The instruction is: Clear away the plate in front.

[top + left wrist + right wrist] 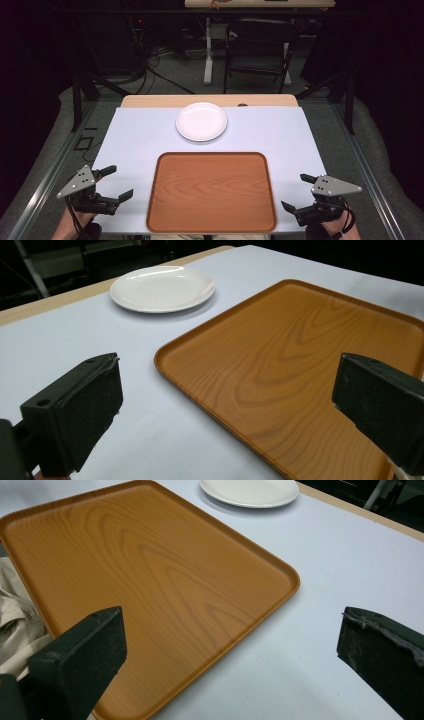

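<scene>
Standing there, I saw basically nothing had started yet. The wooden tray (211, 192) sat bare at the near edge of the desk (125, 135), and the white plate (201, 121) lay just beyond it, apart from the tray, also with nothing on it. The left hand-held gripper (114, 183) hovered off the tray's left side with its jaws spread wide, holding nothing, and the right hand-held gripper (297, 192) did the same on the right. So my guess was all the work was still ahead. The high view took in a chair (257, 52) and cables behind the desk, while the right gripper view caught some beige cloth (15, 625) by the tray's near edge.
</scene>
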`<state>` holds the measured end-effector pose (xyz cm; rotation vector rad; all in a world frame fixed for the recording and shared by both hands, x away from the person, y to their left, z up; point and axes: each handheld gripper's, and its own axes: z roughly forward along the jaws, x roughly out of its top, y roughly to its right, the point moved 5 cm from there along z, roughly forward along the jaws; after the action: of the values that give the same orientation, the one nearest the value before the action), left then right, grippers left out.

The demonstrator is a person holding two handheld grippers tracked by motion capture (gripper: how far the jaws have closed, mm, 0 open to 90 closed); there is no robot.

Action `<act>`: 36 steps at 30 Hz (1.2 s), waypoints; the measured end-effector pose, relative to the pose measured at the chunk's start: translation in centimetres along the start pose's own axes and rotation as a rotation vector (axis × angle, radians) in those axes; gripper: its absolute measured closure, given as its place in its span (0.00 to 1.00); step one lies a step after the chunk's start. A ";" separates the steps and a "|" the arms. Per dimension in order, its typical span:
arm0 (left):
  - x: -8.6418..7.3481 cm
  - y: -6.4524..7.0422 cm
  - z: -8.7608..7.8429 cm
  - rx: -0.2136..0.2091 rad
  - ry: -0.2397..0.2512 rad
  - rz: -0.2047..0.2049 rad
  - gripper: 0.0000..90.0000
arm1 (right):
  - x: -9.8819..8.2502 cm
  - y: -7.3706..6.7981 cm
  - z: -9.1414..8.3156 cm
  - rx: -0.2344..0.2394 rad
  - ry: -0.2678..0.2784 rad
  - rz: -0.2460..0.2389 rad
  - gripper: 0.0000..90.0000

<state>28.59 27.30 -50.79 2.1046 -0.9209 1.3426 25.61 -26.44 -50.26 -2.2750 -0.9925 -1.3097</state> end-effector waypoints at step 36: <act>1.5 0.8 3.6 -0.009 -0.046 -0.042 0.00 | -0.1 -0.1 0.5 0.014 -0.038 0.002 0.00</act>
<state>30.58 23.82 -50.89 2.1444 -0.8951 1.2712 25.83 -26.15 -50.57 -2.2981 -1.0083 -1.2596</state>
